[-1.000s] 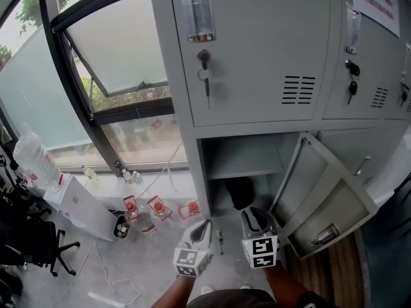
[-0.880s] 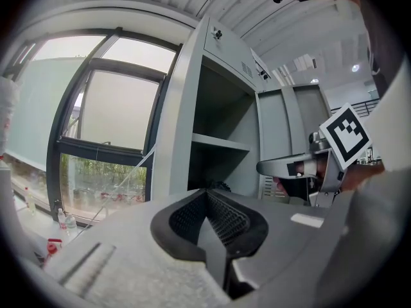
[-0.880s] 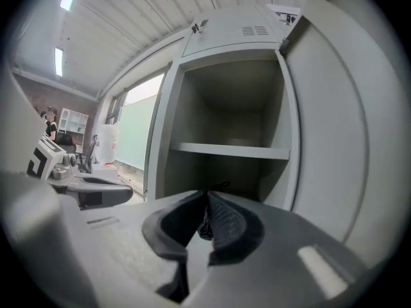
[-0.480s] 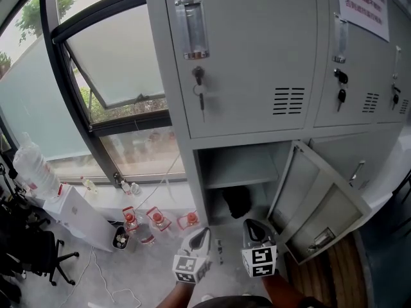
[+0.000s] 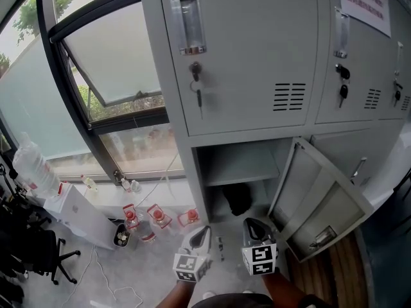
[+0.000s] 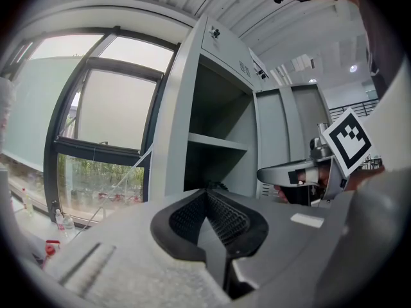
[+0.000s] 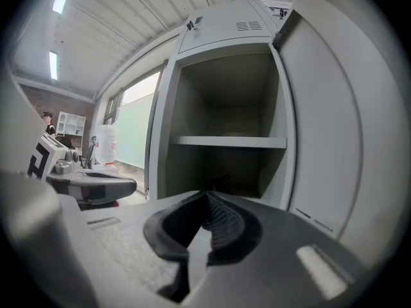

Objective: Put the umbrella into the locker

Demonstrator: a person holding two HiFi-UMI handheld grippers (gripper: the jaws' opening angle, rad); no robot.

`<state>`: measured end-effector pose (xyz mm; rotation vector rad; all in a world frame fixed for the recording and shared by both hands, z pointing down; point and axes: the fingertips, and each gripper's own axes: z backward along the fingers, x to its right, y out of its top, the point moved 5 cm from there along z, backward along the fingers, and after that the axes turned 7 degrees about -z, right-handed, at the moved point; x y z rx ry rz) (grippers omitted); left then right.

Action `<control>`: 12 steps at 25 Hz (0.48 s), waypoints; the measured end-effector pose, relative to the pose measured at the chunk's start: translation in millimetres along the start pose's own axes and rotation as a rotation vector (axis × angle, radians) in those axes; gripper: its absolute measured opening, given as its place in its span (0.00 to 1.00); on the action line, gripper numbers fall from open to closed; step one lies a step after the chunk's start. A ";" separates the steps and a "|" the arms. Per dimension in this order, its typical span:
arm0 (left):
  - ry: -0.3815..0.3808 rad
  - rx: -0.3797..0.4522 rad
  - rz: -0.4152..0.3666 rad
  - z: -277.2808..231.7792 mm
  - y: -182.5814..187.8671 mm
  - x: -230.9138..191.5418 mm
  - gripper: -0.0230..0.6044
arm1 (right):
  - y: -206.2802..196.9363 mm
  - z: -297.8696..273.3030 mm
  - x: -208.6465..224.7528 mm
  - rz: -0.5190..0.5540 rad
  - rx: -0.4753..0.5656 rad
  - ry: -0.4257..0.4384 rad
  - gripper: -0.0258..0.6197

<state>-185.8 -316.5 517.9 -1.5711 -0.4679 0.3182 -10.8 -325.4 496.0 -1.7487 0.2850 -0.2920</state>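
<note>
Placing step looks done: umbrella (image 5: 237,201) lies dark on the locker (image 5: 196,185) bottom, under the shelf; my left hand-held gripper (image 5: 205,230) and right hand-held gripper (image 5: 252,223) are closed, empty, just outside; next, I judge, push the open door (image 5: 321,197) shut.

Dark umbrella (image 5: 237,199) low in the locker (image 5: 244,165), shape lost in shadow; door notice (image 5: 366,2) cut by edge.

Grey right gripper (image 5: 251,223), black-white marker cube (image 5: 259,260).
</note>
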 end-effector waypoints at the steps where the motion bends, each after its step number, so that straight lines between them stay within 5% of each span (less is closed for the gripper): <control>1: 0.000 -0.001 0.000 -0.3 0.0 -0.1 0.04 | -0.4 -0.8 0.4 0.001 0.000 0.000 0.04; 12: -0.003 -0.002 -0.004 -3.1 -0.5 -1.5 0.04 | 12.0 1.3 -5.4 0.004 0.011 0.019 0.04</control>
